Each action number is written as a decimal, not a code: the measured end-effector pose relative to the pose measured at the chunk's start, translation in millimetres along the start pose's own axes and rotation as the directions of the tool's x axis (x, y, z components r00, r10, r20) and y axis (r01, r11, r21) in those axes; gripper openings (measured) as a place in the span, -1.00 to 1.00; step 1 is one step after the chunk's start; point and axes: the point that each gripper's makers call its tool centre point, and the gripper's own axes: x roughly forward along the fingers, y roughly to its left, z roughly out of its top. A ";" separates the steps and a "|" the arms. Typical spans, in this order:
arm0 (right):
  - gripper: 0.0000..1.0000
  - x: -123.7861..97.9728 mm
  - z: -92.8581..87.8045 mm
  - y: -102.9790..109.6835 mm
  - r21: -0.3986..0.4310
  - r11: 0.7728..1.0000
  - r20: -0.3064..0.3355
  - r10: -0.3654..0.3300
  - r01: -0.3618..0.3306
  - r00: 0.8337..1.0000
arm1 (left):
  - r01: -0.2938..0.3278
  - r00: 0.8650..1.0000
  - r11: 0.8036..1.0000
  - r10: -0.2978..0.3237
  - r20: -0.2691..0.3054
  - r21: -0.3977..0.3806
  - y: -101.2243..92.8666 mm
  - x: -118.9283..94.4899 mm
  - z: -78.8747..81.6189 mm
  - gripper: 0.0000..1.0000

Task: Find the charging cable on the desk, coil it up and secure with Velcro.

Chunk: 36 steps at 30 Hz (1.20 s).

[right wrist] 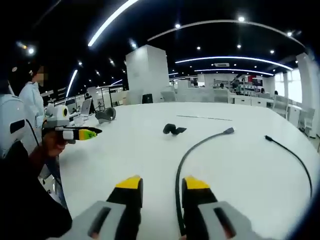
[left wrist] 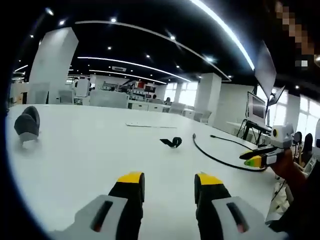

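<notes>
A black charging cable lies on the white desk. It curves from a plug end back between my right gripper's open jaws, close to the right finger. Its other end lies further right. A small black Velcro strap sits curled beyond the cable. In the left gripper view the cable arcs toward my right gripper at the right edge. The strap lies ahead of my left gripper, which is open and holds nothing. The left gripper also shows from the side, in a hand.
A grey rounded object rests on the desk far left, also visible as the grey object. A person in white stands behind. A monitor on a stand is past the desk's edge. White pillars and office desks lie beyond.
</notes>
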 end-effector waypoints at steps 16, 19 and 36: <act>-0.37 -2.2 -2.0 -2.0 0.001 1.000 -0.006 -0.004 0.004 1.000 | -0.001 1.000 1.000 0.001 -0.006 -0.006 -2.9 0.2 -1.6 -0.20; -0.37 -2.6 -1.4 -1.8 0.000 1.000 -0.006 -0.004 0.004 1.000 | 0.000 1.000 1.000 0.000 -0.008 -0.008 -3.6 0.2 -1.8 -0.20; -0.37 -4.6 -1.8 -1.7 -0.008 1.000 -0.011 -0.008 0.008 1.000 | -0.023 1.000 1.000 0.023 -0.002 -0.004 -1.5 -5.3 -0.6 -0.20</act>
